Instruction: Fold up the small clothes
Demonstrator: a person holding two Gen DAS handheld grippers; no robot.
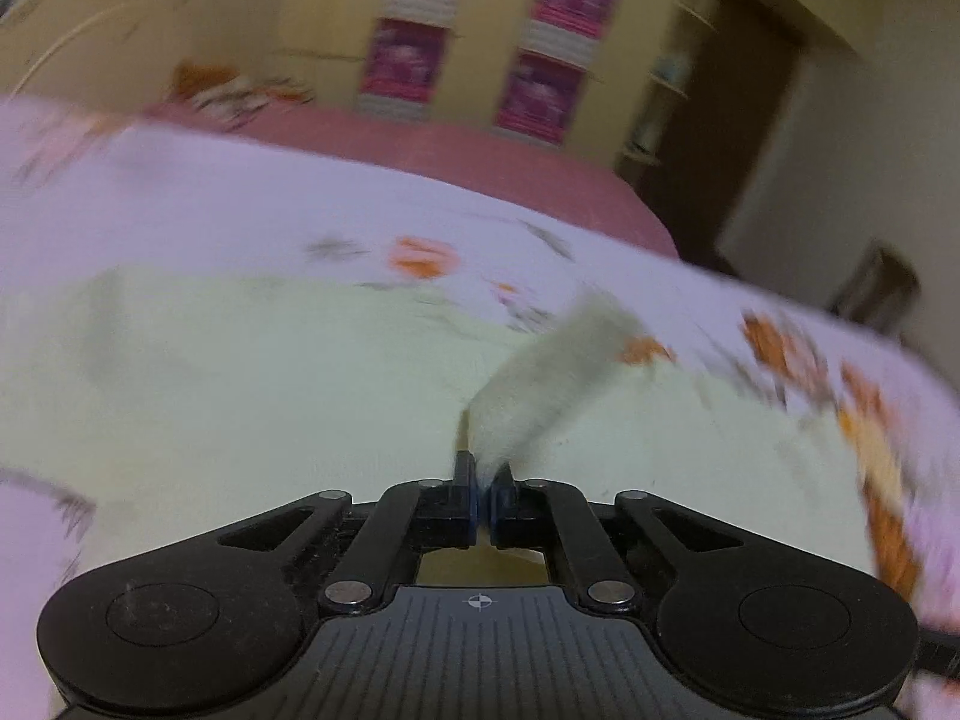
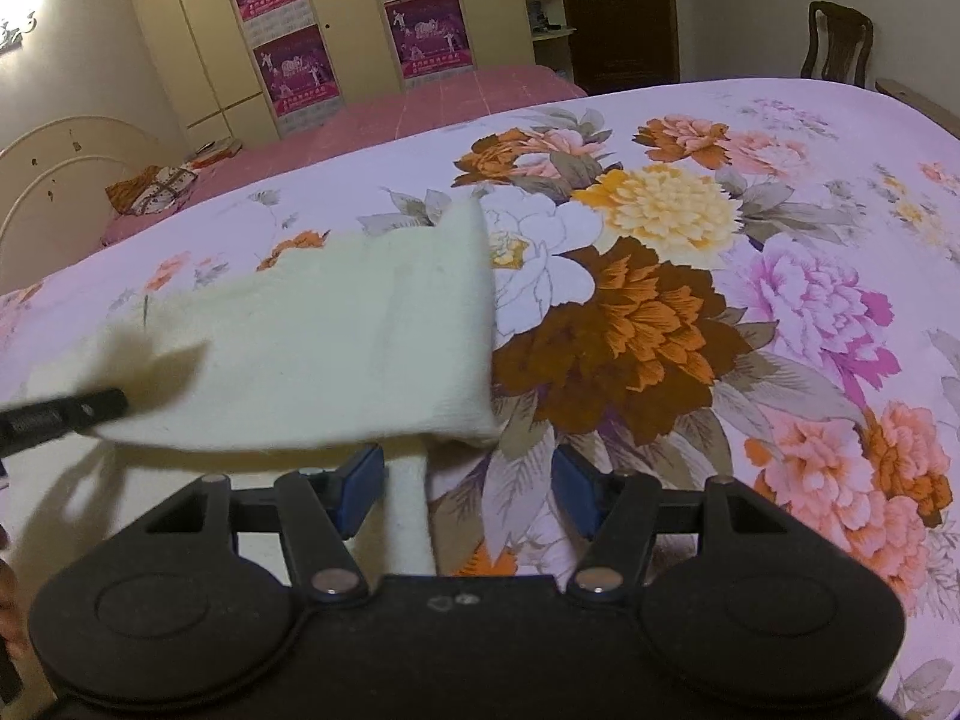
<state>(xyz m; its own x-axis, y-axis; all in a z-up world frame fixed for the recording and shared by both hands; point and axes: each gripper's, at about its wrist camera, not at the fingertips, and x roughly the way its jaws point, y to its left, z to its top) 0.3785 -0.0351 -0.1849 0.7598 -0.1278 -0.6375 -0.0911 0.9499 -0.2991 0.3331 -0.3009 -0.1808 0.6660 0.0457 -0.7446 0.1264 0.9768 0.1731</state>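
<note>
- Left gripper (image 1: 483, 495) fingers pinched together on a fold of the pale cloth (image 2: 336, 336); that view is motion-blurred.
- Right gripper (image 2: 468, 480) fingers spread wide, nothing held, sitting just at the cloth's near edge.
- Cloth lies partly folded on the floral bedsheet (image 2: 750, 276), one corner lifted in the left grip.
- Wardrobe (image 2: 288, 30) behind, chair (image 2: 837, 42) off to the right.

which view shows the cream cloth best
The right wrist view: the cream cloth is sharp there, its folded edge lying on the floral bedsheet. The left wrist view is motion-blurred, showing only a corner pinched in the left gripper.
</note>
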